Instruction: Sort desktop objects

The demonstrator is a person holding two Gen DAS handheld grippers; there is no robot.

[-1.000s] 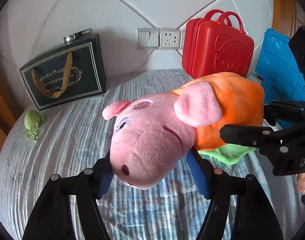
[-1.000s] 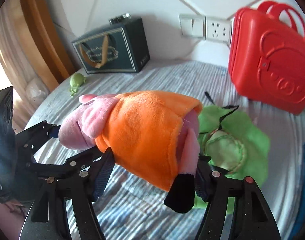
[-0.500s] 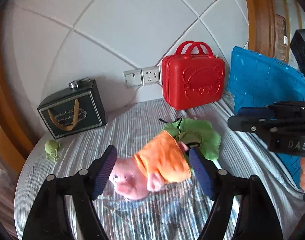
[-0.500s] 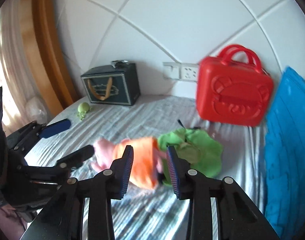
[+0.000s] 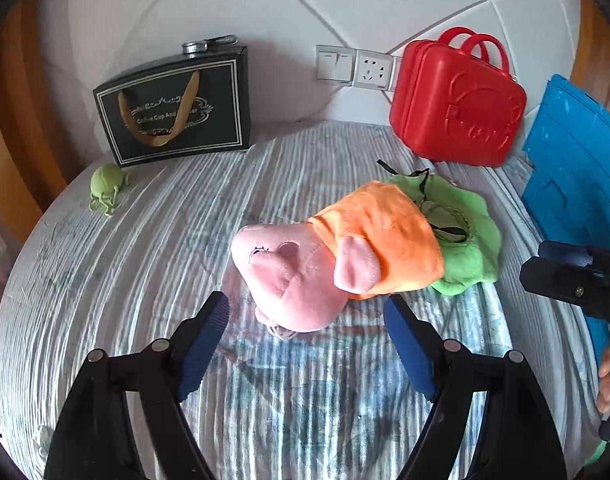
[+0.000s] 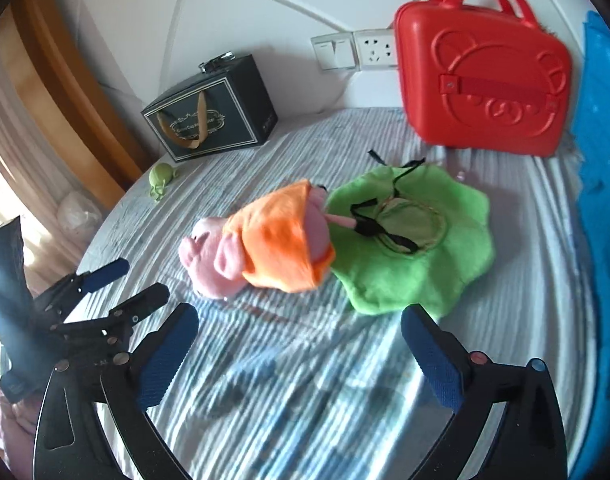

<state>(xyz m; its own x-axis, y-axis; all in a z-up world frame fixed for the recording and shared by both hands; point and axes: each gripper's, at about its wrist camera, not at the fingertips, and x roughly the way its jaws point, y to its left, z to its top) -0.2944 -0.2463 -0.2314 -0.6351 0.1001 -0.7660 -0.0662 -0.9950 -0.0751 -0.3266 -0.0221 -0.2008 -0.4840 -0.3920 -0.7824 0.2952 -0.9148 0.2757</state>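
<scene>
A pink plush pig (image 5: 297, 280) (image 6: 265, 248) in an orange dress lies on its side on the striped tablecloth (image 5: 145, 280), its back end resting on a flat green plush piece (image 5: 469, 248) (image 6: 417, 264) with black cords. My left gripper (image 5: 305, 312) is open just short of the pig's head, its pads apart from the pig. It also shows at the left of the right wrist view, left gripper (image 6: 141, 280). My right gripper (image 6: 299, 320) hovers in front of the pig and the green piece. Its jaws are opening wide with nothing between them.
A red toy suitcase (image 5: 457, 108) (image 6: 485, 80) stands at the back right against the wall. A black gift bag (image 5: 177, 108) (image 6: 213, 116) stands at the back left, with a small green toy (image 5: 105, 184) beside it. A blue board (image 5: 577, 168) leans at the right edge.
A second ago both grippers held the pig up close. It now lies on the table and both grippers are off it. The right jaws went from narrow to wide.
</scene>
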